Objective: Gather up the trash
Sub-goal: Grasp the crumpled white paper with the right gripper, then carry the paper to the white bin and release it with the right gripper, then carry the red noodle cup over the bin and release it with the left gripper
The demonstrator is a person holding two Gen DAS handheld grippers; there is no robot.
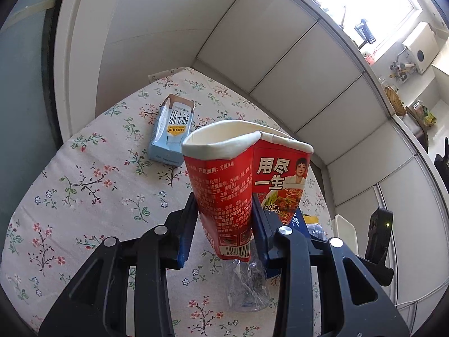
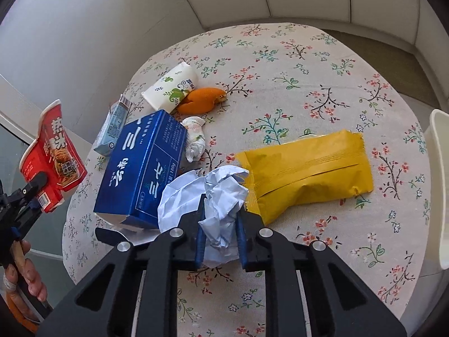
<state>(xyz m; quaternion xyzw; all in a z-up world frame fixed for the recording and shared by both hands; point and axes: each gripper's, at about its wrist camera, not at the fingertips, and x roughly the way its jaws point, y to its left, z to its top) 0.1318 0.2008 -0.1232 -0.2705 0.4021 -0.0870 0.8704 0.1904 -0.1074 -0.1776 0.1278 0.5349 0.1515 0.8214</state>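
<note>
My left gripper is shut on a squashed red paper noodle cup and holds it above the floral tablecloth. The cup also shows in the right wrist view, at the far left, off the table edge. My right gripper is shut on a crumpled white paper ball at the table's near side. On the table lie a blue box, a yellow packet, an orange peel, a white tissue pack, a small crumpled wrapper and a light blue milk carton.
A clear crushed plastic bottle lies on the cloth under the left gripper. White cabinet panels run along the back. A white chair stands at the table's right edge. A cluttered window shelf is at the upper right.
</note>
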